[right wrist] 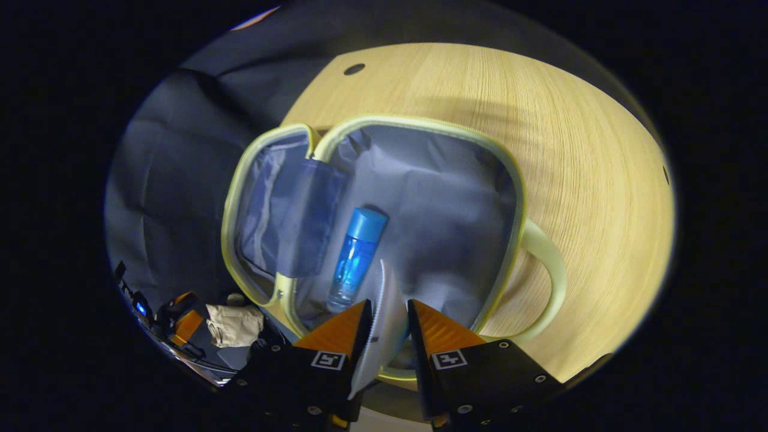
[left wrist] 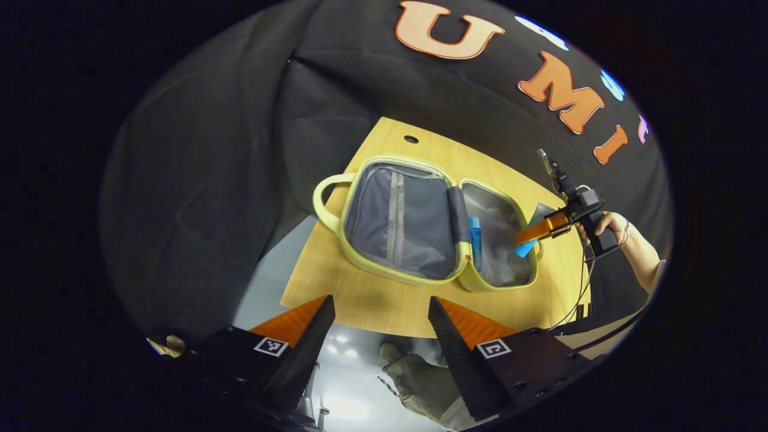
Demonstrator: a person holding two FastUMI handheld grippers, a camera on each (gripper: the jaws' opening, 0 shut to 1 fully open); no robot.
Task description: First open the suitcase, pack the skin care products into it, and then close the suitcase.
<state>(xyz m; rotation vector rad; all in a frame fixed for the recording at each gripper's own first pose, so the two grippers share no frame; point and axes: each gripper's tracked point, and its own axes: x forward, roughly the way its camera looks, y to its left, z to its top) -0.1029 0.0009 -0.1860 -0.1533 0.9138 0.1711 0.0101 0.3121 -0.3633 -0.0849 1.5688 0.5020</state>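
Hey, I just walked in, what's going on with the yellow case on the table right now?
A person is packing skin care products into the suitcase, which lies open on the wooden table. A blue bottle already lies inside one half. The right gripper is over that same half, with its fingers closed on a flat white tube with a blue end, about to put it in. The left gripper is open and empty, held back from the table's near edge. The suitcase has not been closed yet.

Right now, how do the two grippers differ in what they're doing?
The right gripper is shut on a flat white sachet over the open suitcase, near the blue bottle; the left gripper holds nothing. The right gripper's fingers pinch close together, while the left gripper's stand wide apart, back from the table. Both have orange-faced black fingers.
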